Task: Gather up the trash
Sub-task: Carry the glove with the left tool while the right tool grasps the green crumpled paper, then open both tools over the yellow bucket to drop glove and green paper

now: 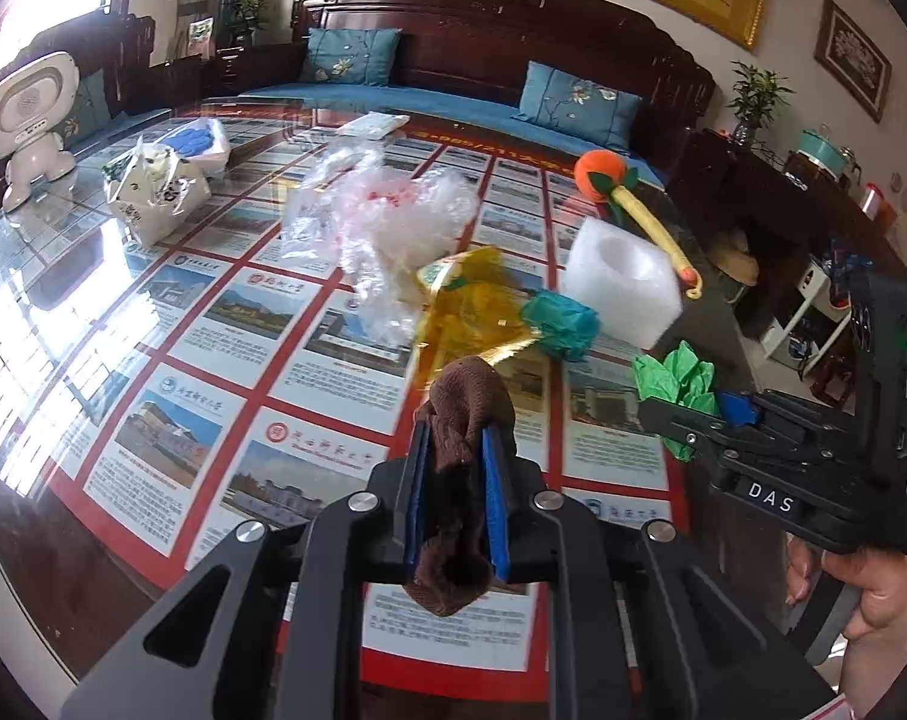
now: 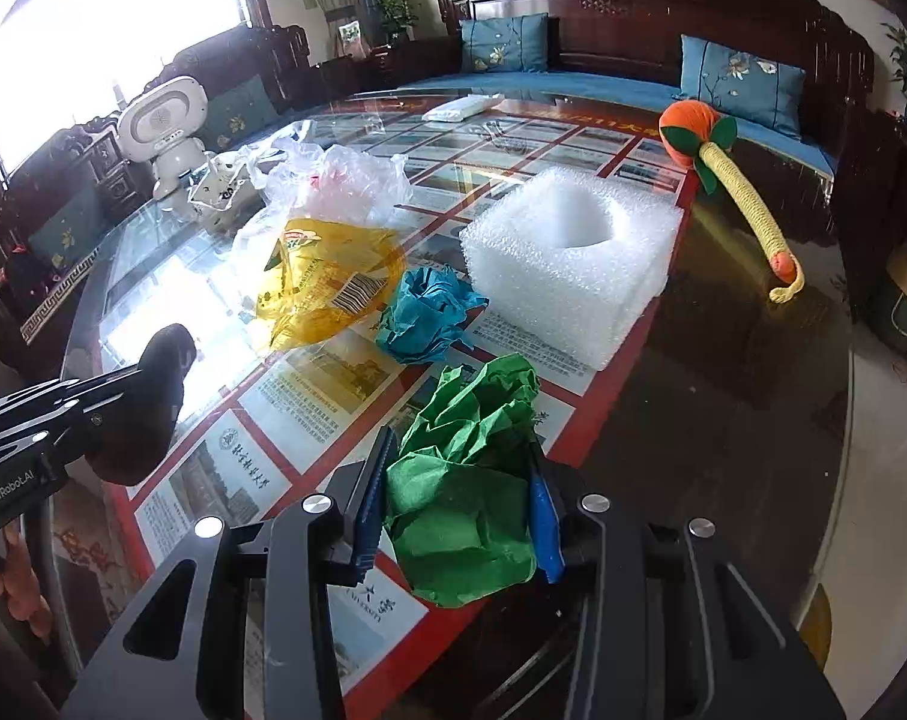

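Note:
My left gripper is shut on a brown cloth and holds it above the glass table. My right gripper is shut on a crumpled green paper; that paper also shows in the left wrist view. On the table lie a yellow plastic wrapper, a crumpled teal paper, a white foam block and a clear plastic bag. The left gripper with the cloth shows at the left of the right wrist view.
An orange and yellow knitted toy lies at the right of the table. A white robot figure and a white bag stand at the far left. A white packet lies at the far edge. A dark wooden sofa runs behind.

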The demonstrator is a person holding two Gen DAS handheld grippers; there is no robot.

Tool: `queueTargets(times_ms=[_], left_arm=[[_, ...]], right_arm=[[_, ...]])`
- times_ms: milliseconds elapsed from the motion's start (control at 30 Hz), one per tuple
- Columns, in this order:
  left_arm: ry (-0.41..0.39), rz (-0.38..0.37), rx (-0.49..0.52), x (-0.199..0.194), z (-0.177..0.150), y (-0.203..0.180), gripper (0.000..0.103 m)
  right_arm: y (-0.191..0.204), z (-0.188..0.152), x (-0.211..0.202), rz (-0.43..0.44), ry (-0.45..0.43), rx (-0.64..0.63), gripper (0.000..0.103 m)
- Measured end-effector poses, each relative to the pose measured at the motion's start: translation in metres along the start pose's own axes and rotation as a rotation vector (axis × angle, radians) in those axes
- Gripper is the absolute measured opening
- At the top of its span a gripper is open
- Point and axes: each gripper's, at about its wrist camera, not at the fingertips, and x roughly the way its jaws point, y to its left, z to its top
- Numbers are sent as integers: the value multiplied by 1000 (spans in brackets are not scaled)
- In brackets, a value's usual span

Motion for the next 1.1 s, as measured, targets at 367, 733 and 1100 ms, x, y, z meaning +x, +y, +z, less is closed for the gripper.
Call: queueTargets(times_ms=[367, 733, 1100], left_arm=[[44, -175, 161, 10, -6, -132, 17], [176, -313, 297, 78, -28, -284, 17], [326, -359, 187, 168, -46, -350, 64]], right_arm=[[-65, -45, -95, -73, -105, 44, 40], [-185, -112, -154, -233, -115, 214, 41], [-248, -149, -157, -304, -77, 294, 42]])
